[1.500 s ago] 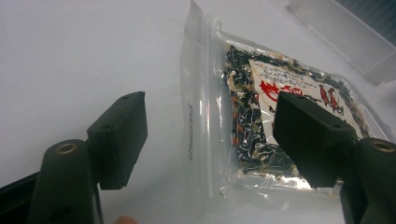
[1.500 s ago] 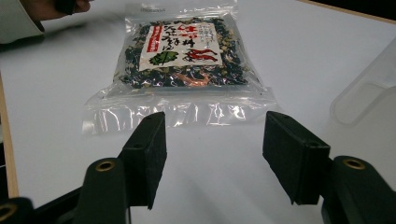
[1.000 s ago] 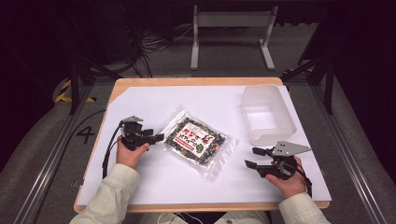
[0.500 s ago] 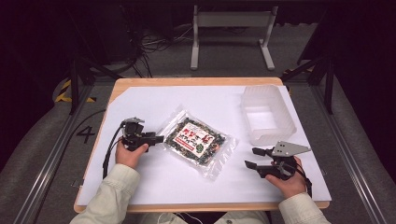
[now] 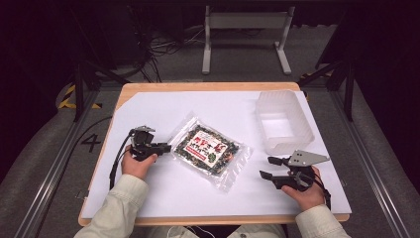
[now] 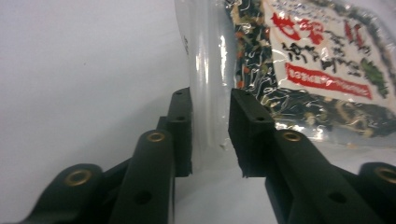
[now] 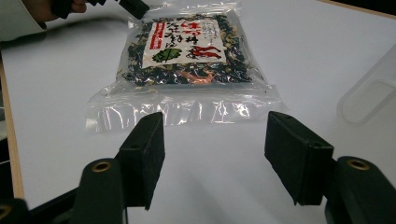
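Note:
A clear bag of dark dried food with a red and white label (image 5: 210, 148) lies flat in the middle of the white sheet. My left gripper (image 5: 166, 147) is at the bag's left edge. In the left gripper view the bag's clear sealed edge (image 6: 208, 93) runs between the jaws of the left gripper (image 6: 210, 135), which stand narrowly apart and open. My right gripper (image 5: 272, 168) rests right of the bag, a little clear of its corner, jaws wide open. In the right gripper view the bag (image 7: 187, 46) lies beyond the right gripper (image 7: 215, 154), with nothing between the jaws.
A clear, empty plastic tub (image 5: 283, 121) stands at the back right of the sheet, its edge showing as the tub (image 7: 373, 88) in the right gripper view. The white sheet (image 5: 163, 198) covers a wooden table. Dark floor, cables and a metal stand lie beyond.

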A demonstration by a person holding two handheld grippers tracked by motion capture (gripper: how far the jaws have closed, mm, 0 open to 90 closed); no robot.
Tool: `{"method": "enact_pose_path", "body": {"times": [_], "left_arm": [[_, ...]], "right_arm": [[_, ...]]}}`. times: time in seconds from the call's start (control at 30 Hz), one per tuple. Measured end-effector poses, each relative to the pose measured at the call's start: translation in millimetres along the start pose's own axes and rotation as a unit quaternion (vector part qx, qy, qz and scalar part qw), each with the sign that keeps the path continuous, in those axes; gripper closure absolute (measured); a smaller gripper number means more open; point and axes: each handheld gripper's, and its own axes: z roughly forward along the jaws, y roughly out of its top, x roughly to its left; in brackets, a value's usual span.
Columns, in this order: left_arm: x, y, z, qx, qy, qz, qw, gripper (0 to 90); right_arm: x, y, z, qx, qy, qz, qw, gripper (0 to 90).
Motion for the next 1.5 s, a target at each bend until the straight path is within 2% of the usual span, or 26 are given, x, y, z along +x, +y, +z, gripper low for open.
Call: {"method": "enact_pose_path", "body": {"times": [0.13,0.23,0.27,0.4,0.5,0.63,0.8,1.0,1.17,1.3,1.4,1.5], "left_arm": [[-1.7,-0.1,-0.1,-0.003,0.003,0.001,1.0,75.5],[-4.4,-0.1,-0.1,0.001,0.014,0.009,0.9999,76.6],[-5.8,0.0,-0.6,-0.002,0.019,0.009,0.9998,78.3],[-10.2,0.3,-4.1,-0.011,0.007,0.011,0.9998,89.3],[-13.3,0.4,-4.4,-0.011,0.017,0.023,0.9995,89.5],[-11.1,-0.3,-5.3,-0.016,0.006,0.012,0.9998,89.6],[-12.6,0.4,-7.1,-0.02,0.004,0.012,0.9997,89.7],[-14.9,2.9,-20.7,-0.046,-0.012,0.01,0.9988,89.7],[-21.2,8.0,-34.5,-0.074,-0.029,0.014,0.9968,89.8],[-28.1,14.5,-49.7,-0.098,-0.057,0.014,0.9934,89.8],[-34.7,18.9,-59.6,-0.109,-0.062,0.028,0.9917,89.8],[-44.2,22.4,-72.2,-0.127,-0.07,0.041,0.9886,89.8]], "right_arm": [[0.0,0.0,0.1,0.0,0.0,-0.001,1.0,37.9],[0.0,0.0,0.1,0.001,-0.001,-0.001,1.0,37.8],[0.0,0.0,0.2,0.001,-0.001,-0.002,1.0,37.9],[0.2,0.0,0.2,0.002,-0.001,-0.002,1.0,37.9],[0.2,0.0,0.1,0.001,-0.001,-0.002,1.0,37.9],[0.1,0.1,-0.2,0.001,-0.001,-0.002,1.0,37.9],[-0.2,0.0,-0.4,0.001,-0.001,-0.002,1.0,37.9],[-0.5,-0.2,-0.4,0.002,-0.002,-0.002,1.0,37.9],[-0.6,0.3,-0.6,0.006,0.003,0.0,1.0,41.0],[0.7,1.9,-2.0,0.01,0.01,0.003,0.9999,44.5],[1.3,3.0,-3.9,0.01,0.012,0.002,0.9999,47.9],[2.3,3.2,-5.2,0.013,0.013,-0.002,0.9998,50.2]]}}
